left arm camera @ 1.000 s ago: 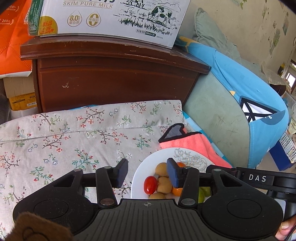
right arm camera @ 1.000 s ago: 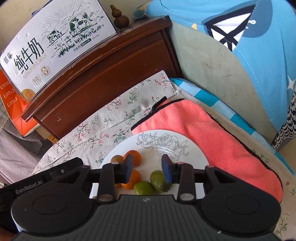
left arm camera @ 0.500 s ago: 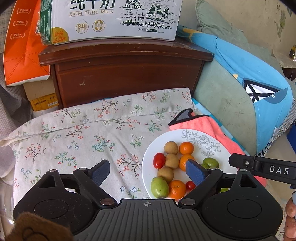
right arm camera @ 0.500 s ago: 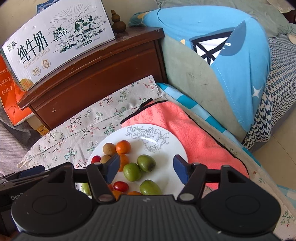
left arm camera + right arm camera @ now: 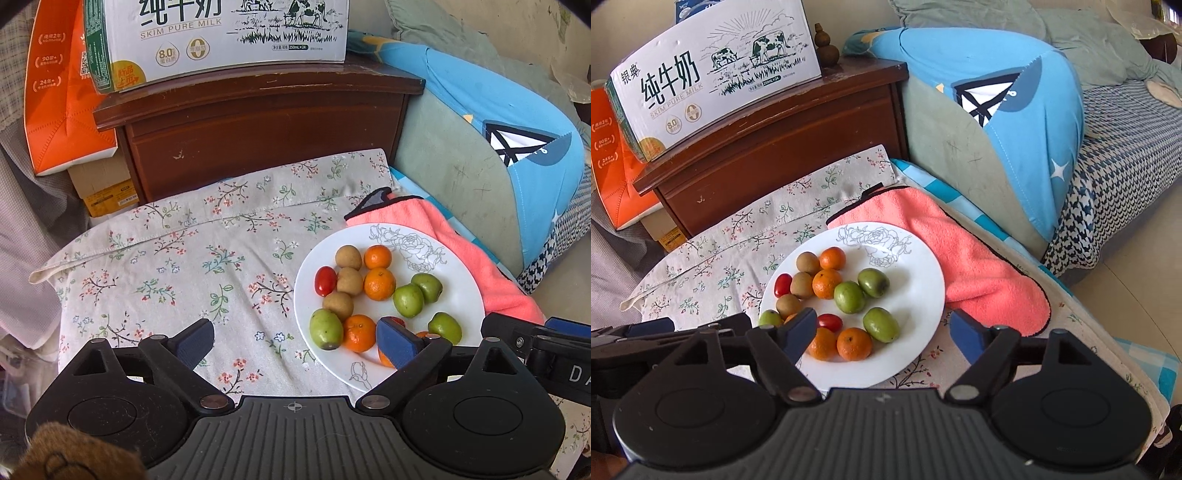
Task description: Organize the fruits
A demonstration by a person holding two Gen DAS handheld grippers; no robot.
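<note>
**fruitsorter:** Quick status. All the fruit sits on the white plate (image 5: 923, 306) with the rose outline drawn on it. In my right-hand view I count four green fruits (image 5: 849, 297), some small oranges (image 5: 826, 283), three brownish round ones (image 5: 804, 285) and two cherry tomatoes (image 5: 783, 284). They're loosely grouped: browns and oranges toward the far left of the plate, greens more to the middle, two oranges (image 5: 854, 344) at the near edge with a tomato (image 5: 829, 322) just behind them.

**plate_pal:** Are you holding anything?

**fruitsorter:** Nope. My right gripper (image 5: 884, 334) has its jaws opening, nothing pinched; the near part of the plate just shows between its pads. My left gripper (image 5: 295, 341) is spread wide too, jaws opening, with only flowery cloth (image 5: 177, 266) in the gap. Its right pad hides part of an orange at the plate's near rim.

**plate_pal:** What's around the plate?

**fruitsorter:** It rests on that floral cloth, its far right edge overlapping a pink towel (image 5: 979, 266). Behind is a dark wooden cabinet (image 5: 783, 147) with a milk carton box (image 5: 713, 77) on top, and a blue cushion (image 5: 1015, 110) off to the right.
</note>
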